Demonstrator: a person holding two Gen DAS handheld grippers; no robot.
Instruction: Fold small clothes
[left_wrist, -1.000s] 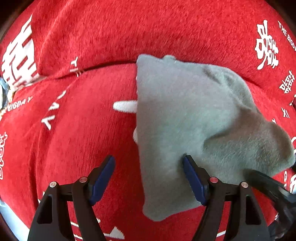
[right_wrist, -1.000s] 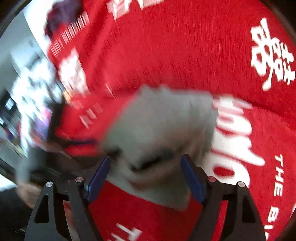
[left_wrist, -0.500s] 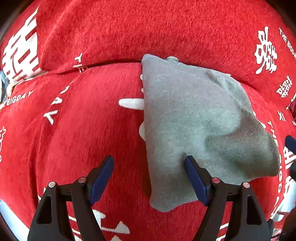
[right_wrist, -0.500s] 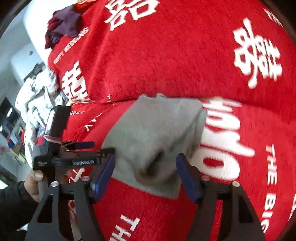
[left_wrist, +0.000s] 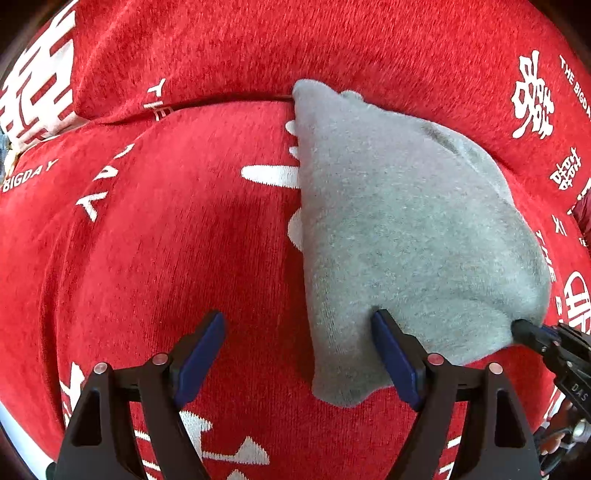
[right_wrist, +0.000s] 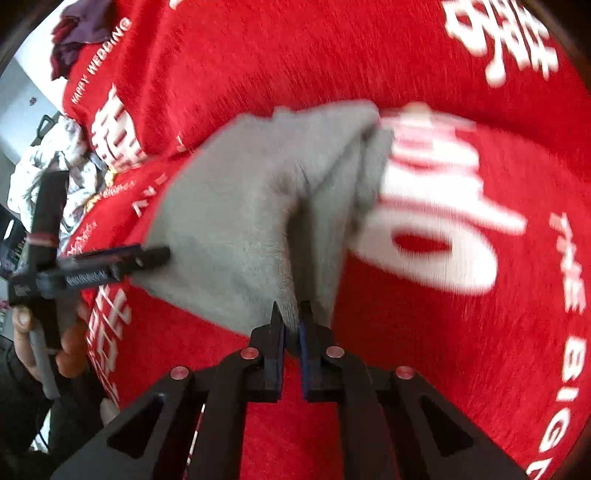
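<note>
The grey garment (left_wrist: 399, 236) lies folded on the red cloth with white lettering (left_wrist: 155, 236), its far end against the ridge of that cloth; the left gripper (left_wrist: 299, 354) stands spread wide, one finger (left_wrist: 391, 354) resting on the garment's near edge, the other on bare cloth. The right gripper (right_wrist: 291, 325) has just snapped closed, pinching the garment's near corner

A small grey fleecy garment (left_wrist: 399, 236) lies folded on red fabric, filling the centre-right of the left wrist view. In the right wrist view its near edge (right_wrist: 291, 306) is bunched and lifted at lower centre, creased upward into a ridge.
</note>
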